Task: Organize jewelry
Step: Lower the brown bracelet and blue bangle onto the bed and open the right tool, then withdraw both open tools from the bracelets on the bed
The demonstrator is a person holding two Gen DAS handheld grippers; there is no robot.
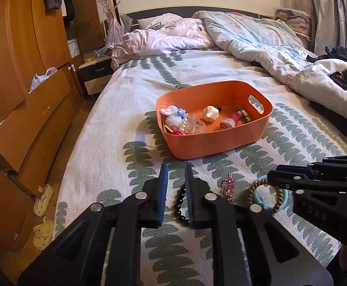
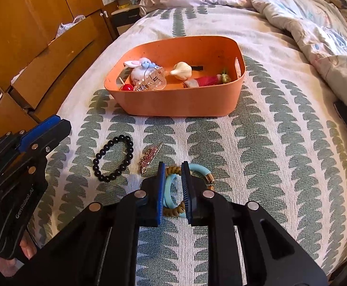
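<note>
An orange basket (image 1: 221,140) (image 2: 173,104) with several hair accessories stands on the bed. In front of it lie a black bead bracelet (image 2: 113,158) (image 1: 180,202), a pink hair clip (image 2: 149,158) (image 1: 228,186), and a light blue bangle (image 2: 171,186) (image 1: 259,200) overlapped by a brown bead bracelet (image 2: 173,211) (image 1: 278,197). My left gripper (image 1: 176,174) is open, low over the black bracelet. My right gripper (image 2: 172,169) (image 1: 272,178) is open, its fingers straddling the blue bangle and brown bracelet.
The bed has a white cover with green leaf pattern (image 2: 268,143). A rumpled quilt (image 1: 268,38) lies at the far right. Wooden wardrobe and drawers (image 1: 18,83) stand to the left, with slippers (image 1: 43,199) on the floor.
</note>
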